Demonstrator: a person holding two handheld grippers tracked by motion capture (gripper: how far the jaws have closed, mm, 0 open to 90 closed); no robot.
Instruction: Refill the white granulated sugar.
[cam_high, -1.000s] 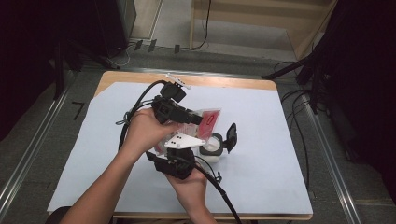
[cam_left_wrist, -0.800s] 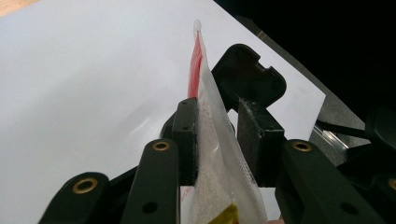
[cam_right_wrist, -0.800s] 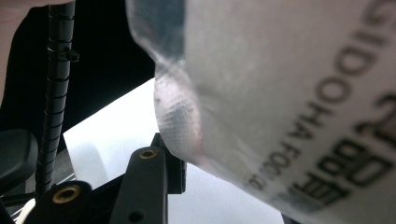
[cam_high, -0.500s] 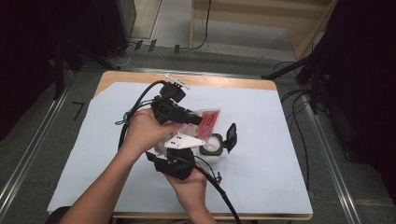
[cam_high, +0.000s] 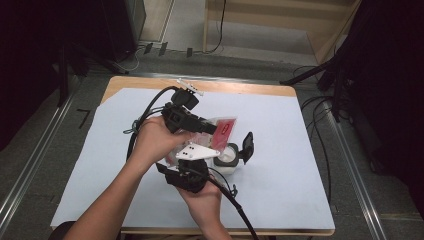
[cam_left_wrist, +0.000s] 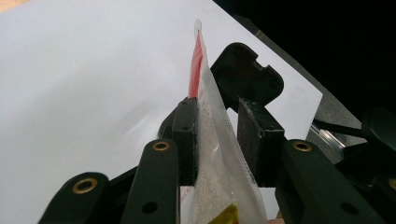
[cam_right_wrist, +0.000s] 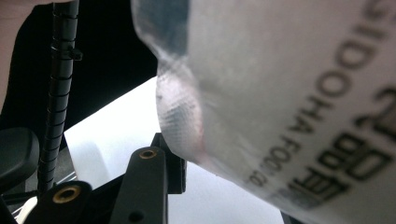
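The left hand-held gripper (cam_left_wrist: 219, 135) pinches a sachet (cam_left_wrist: 210, 140) upright above the open jar (cam_high: 227, 156) on the counter (cam_high: 300, 165), likely for pouring; the right hand-held gripper's (cam_high: 192, 161) grip cannot be told.

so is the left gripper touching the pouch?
Touching. In the left gripper view the clear pouch stands edge-on in the left gripper, flat against the left-hand pad; a narrow gap remains to the right-hand pad.

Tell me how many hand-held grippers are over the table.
2: the left hand-held gripper over the table's middle holding a pouch; the right hand-held gripper just nearer the person, beside the white container.
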